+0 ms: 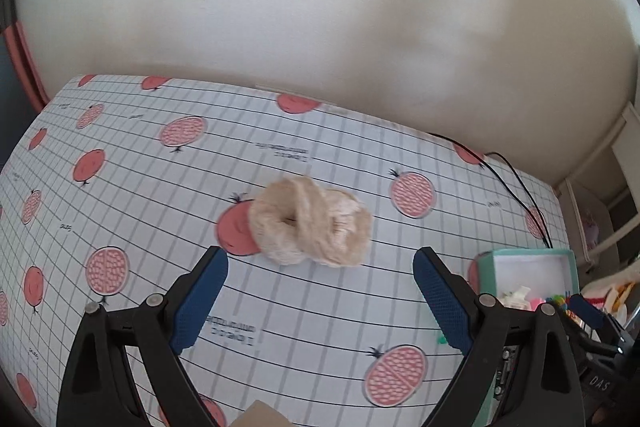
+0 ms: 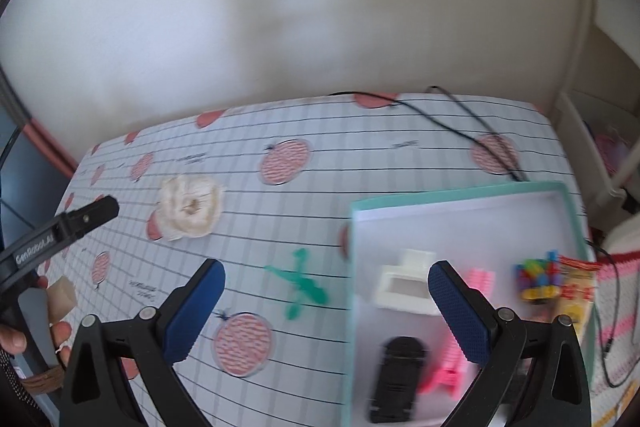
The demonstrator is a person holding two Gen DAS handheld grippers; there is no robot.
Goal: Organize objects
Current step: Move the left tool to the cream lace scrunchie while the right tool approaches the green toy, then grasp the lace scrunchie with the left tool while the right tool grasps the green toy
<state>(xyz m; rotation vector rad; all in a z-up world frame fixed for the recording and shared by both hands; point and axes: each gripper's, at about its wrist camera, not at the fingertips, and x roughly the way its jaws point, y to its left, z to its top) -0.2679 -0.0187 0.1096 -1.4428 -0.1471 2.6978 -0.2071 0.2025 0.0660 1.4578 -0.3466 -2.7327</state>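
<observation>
While open, left gripper (image 1: 320, 297) faces scrunchie (image 1: 310, 226)

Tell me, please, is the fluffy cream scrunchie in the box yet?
Out: the scrunchie lies on the tablecloth, left of the teal box.

The bench (image 1: 132, 187) wears a grid-patterned cloth printed with red pomegranates. Directly on it lie a fluffy cream scrunchie (image 1: 310, 227), a green hair clip (image 2: 301, 282), a black cable (image 2: 452, 115) near the far edge, and a teal-rimmed open box (image 2: 460, 195) on the right.
</observation>
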